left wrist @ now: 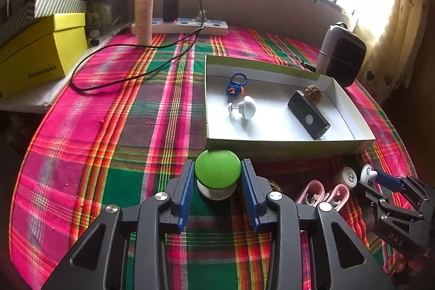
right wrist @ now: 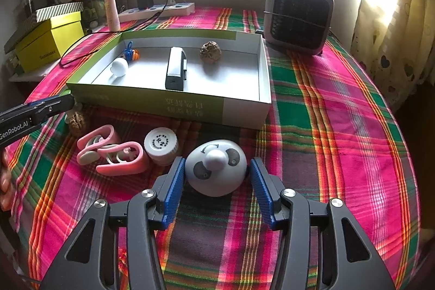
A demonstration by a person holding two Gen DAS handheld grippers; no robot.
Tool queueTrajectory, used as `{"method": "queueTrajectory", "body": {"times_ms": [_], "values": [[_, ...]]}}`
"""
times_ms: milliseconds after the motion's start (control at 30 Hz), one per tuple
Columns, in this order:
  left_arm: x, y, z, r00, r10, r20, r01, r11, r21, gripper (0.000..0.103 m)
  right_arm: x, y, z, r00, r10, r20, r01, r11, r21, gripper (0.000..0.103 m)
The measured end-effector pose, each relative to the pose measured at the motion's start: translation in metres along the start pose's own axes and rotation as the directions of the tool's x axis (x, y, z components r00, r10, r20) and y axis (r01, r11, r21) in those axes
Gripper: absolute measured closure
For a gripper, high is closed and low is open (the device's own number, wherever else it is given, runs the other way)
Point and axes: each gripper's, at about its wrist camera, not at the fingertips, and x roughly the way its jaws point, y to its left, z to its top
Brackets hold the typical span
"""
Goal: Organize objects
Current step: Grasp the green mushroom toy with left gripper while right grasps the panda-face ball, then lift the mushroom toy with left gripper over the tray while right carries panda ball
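The left hand-held gripper clamps a green-capped mushroom toy; the right hand-held gripper brackets a panda-faced dome, contact unclear.

Counted two grippers: left gripper, right gripper. Counted one open box with four things inside: one white knob, one blue-and-orange charm, one black device, one brown walnut. Near the box, on the cloth: two pink clips, one white bottle, one panda dome, one green mushroom, one second walnut. Farther off: one fan, one power strip, one tube, one yellow box.
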Motion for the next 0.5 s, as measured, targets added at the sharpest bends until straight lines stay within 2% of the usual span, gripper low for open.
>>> {"method": "queueTrajectory", "body": {"times_ms": [500], "values": [[-0.0091,-0.0001,-0.0046,1.000,-0.007,0.006,0.007,1.000,0.007,0.071,-0.0091,-0.0026,-0.0028,0.999,0.031,0.022,-0.032,0.999,0.024,0.053]]}}
